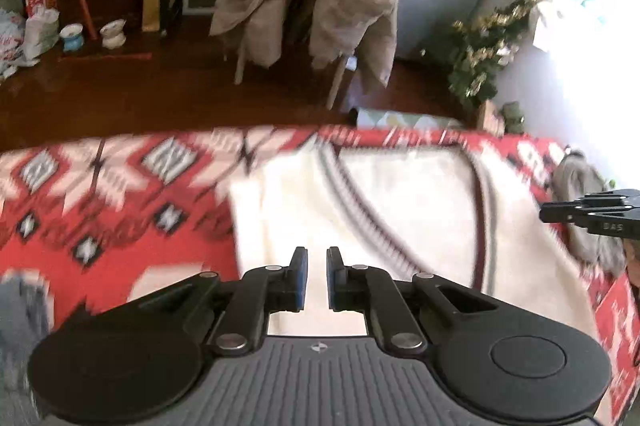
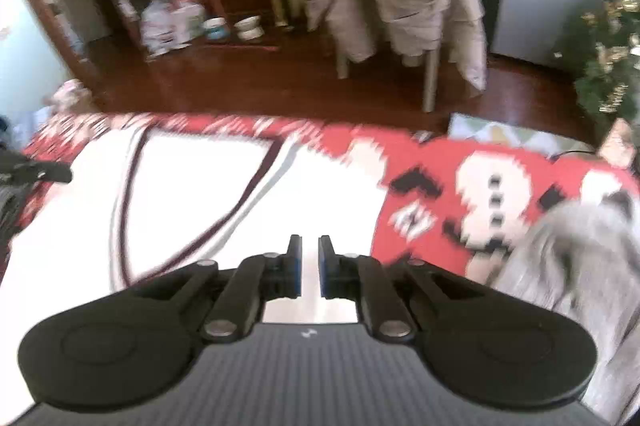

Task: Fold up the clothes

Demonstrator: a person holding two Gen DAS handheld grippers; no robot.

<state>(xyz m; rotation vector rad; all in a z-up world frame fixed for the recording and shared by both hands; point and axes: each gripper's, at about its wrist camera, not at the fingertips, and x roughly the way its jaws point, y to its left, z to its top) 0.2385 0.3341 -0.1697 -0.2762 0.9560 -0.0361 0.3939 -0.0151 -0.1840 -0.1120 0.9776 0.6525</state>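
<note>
Left wrist view. The left tongs [image 1: 316,276] hang above a cream sweater [image 1: 400,210] with dark stripe trim, which lies spread on a red patterned blanket [image 1: 100,194]. The pads stand nearly together, a narrow slit between them, with no cloth in the slit: clenched and empty. The tips of the right tongs [image 1: 560,212] enter at the right edge, over the sweater's right side; their state cannot be read here. The sweater appears flat and mostly open, its striped V-shaped band running from the near centre up toward the far edge of the blanket. Judged from this, the long axis of the garment runs from the viewer toward the far edge. No fold is clearly visible; blur hides the hem and sleeves. A grey garment [image 1: 576,178] lies beside it at the right.

Right wrist view. The right tongs [image 2: 310,266] are likewise nearly closed on nothing, poised over the sweater's [image 2: 200,186] near part. The left tongs [image 2: 44,172] show as a dark tip at the left edge. The striped band forms a V whose arms open toward the far edge and whose point lies near the viewer, so the neck opening appears to face away. A grey garment [image 2: 580,250] rests on the blanket [image 2: 460,166] at the right, apparently still to be folded.

Progress. The task seems early: the sweater is laid out, neither tongs hold it, and the folding, with the second garment, remains.
</note>
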